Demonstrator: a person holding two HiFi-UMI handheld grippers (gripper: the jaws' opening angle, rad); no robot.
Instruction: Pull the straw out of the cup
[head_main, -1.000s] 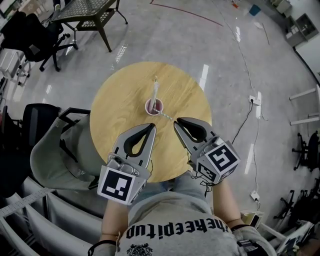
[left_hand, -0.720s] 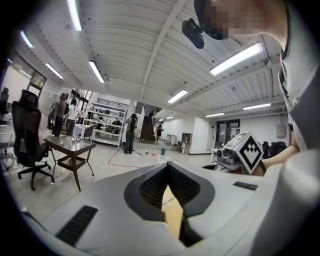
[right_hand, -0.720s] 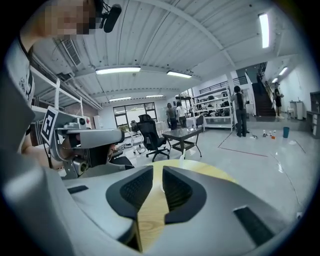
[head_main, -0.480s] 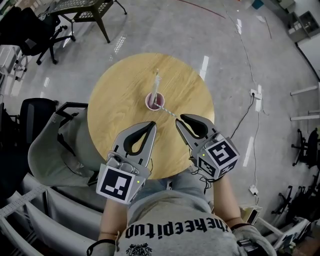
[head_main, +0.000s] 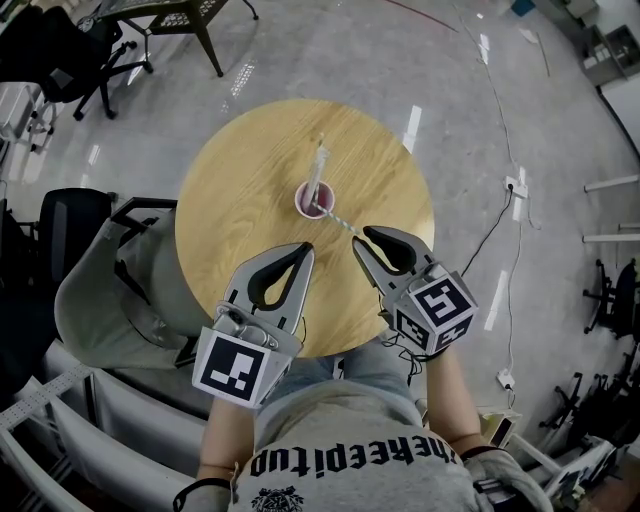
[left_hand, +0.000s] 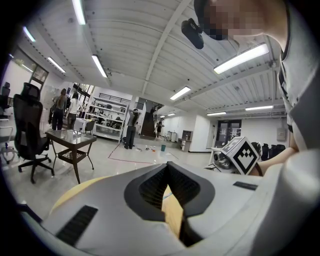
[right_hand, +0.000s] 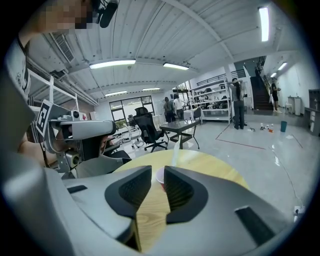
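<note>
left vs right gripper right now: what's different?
The left gripper has its jaws shut tip to tip, with nothing between them; the right gripper has its jaws slightly apart. The right gripper sits closer to the cup, which shows through the gap in the right gripper view; the left gripper view shows no cup. Shared: both hover over the near side of the table, and neither touches the cup or the straw.

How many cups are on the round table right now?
1. A pink cup stands near the middle of the table, a straw in it. The left gripper and right gripper cover the table's near edge, so another could be hidden there.
</note>
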